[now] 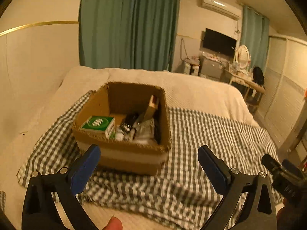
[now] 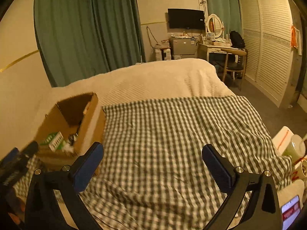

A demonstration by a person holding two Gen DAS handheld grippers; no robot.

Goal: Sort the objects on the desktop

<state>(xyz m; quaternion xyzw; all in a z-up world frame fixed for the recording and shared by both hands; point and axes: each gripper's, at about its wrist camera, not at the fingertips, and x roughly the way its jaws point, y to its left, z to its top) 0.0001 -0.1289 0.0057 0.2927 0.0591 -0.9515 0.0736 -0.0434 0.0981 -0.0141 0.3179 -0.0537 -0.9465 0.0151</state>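
Bed: a wide mattress under a pale, finely ribbed quilted cover (image 1: pixel 191 88), its soft far edge rounded toward the green curtains (image 1: pixel 130 25).
Checked cloth: a grey-and-white gingham sheet (image 1: pixel 201 134) spread over the near half of the bed, thin and rumpled, folding into ridges at the near edge.
Cardboard box: a brown corrugated carton (image 1: pixel 122 153) with its top flaps torn off to ragged edges, standing on the left part of the checked cloth, a band of pale tape around its lower wall.
Green packet: a flat rectangular green-and-white carton (image 1: pixel 97 125) lying in the near-left corner of the box, barcode side showing in the right wrist view.
Other contents: dark, glossy small items and crinkled clear plastic (image 1: pixel 142 128) heaped to the right of the packet; a tan oblong piece (image 1: pixel 152 105) leans on the right wall. What each one is cannot be told.
Left gripper (image 1: pixel 149 166): black frame, blue flat pads spread wide, holding nothing, just in front of the box's near wall.
Right gripper (image 2: pixel 153 164): same build, fingers wide apart and empty, above bare checked cloth to the right of the box.
Bedside things: white containers and a lit phone screen (image 2: pixel 290 212) past the bed's right edge.
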